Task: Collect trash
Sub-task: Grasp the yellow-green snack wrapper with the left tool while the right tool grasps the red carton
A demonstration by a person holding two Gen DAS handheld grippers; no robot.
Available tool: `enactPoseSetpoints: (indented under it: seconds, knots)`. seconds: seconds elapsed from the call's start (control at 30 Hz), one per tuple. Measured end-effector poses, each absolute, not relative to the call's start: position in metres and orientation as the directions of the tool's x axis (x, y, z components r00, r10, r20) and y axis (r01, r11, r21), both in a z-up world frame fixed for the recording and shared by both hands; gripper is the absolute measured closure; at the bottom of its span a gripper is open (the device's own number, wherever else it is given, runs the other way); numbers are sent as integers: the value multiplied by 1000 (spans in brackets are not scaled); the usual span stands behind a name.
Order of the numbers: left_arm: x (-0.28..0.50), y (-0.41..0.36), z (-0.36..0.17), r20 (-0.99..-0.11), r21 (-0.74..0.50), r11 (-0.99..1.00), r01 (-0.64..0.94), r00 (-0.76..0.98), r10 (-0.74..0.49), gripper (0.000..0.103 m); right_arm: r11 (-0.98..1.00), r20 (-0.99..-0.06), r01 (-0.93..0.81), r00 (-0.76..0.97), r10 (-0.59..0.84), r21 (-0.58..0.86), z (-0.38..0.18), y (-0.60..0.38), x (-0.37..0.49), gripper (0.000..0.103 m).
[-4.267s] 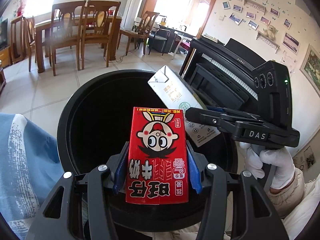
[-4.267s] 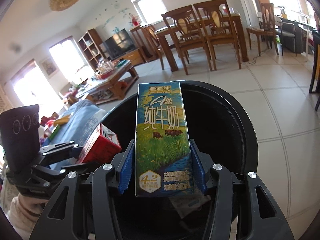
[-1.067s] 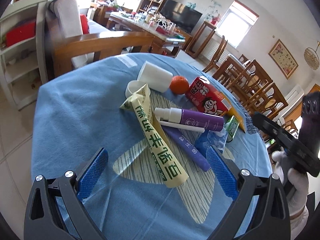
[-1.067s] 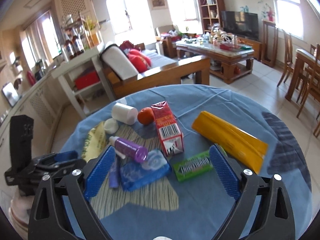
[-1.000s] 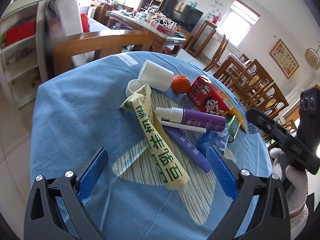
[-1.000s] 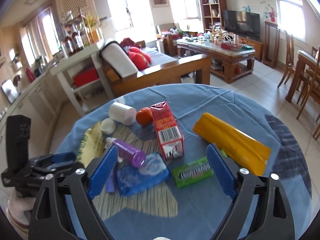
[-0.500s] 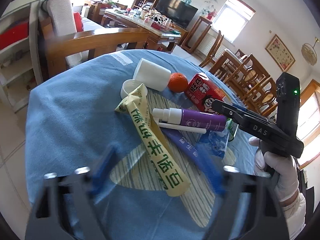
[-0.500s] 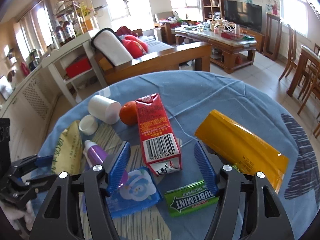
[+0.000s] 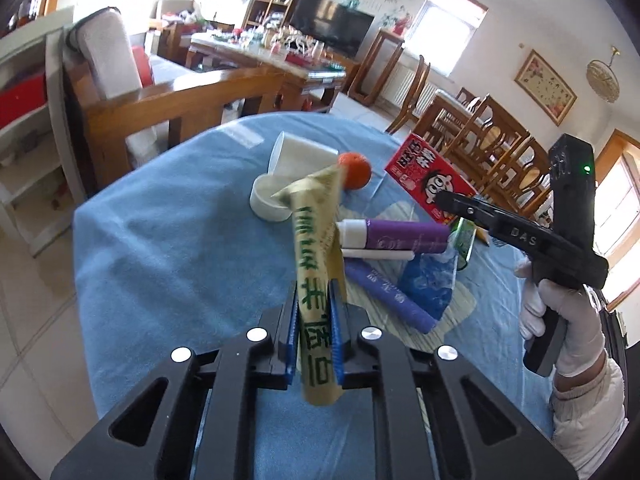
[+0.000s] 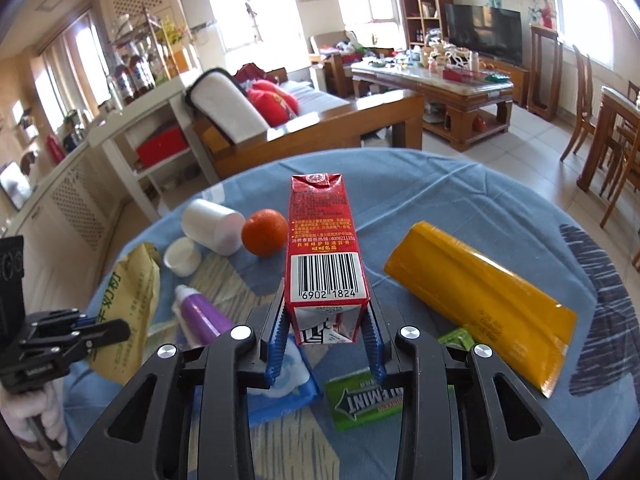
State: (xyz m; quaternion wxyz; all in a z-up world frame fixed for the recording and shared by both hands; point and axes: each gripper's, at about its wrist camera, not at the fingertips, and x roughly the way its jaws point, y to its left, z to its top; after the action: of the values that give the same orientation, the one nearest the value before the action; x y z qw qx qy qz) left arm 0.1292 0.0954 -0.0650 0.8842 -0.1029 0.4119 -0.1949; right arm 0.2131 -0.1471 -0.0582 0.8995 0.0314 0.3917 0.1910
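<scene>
My left gripper [image 9: 314, 332] is shut on a yellow-green wrapper [image 9: 316, 248] with green characters and lifts its near end off the blue tablecloth [image 9: 168, 248]. My right gripper [image 10: 326, 344] is shut on a red milk carton [image 10: 324, 252], barcode side up, over the table. The carton also shows in the left wrist view [image 9: 430, 182], and the wrapper shows in the right wrist view [image 10: 128, 300].
On the cloth lie a white cup [image 10: 212, 226], a white lid [image 10: 183, 257], an orange [image 10: 265, 232], a purple tube [image 9: 404, 234], a blue packet [image 9: 430, 280], green gum [image 10: 366, 402] and a yellow pack [image 10: 480, 284]. Chairs and a sofa surround the table.
Both grippers came from the black bin to the table with open jaws. The left has closed on the wrapper and raised it; the right has closed on the red carton.
</scene>
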Motion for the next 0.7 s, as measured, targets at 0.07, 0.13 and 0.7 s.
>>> enactPoseSetpoints:
  seconds: [0.07, 0.13, 0.7]
  knots:
    - [122, 97, -60, -662, -369, 888, 275, 593, -459, 89, 920, -671, -316, 633, 387, 232, -47, -153, 199, 70]
    - [115, 94, -55, -651, -361, 887, 288, 604, -461, 88, 916, -646, -314, 650, 400, 251, -35, -159, 184, 70]
    - [42, 0, -11, -579, -318, 803, 504, 568, -585, 89, 928, -525, -204, 777, 348, 312, 15, -248, 2, 70]
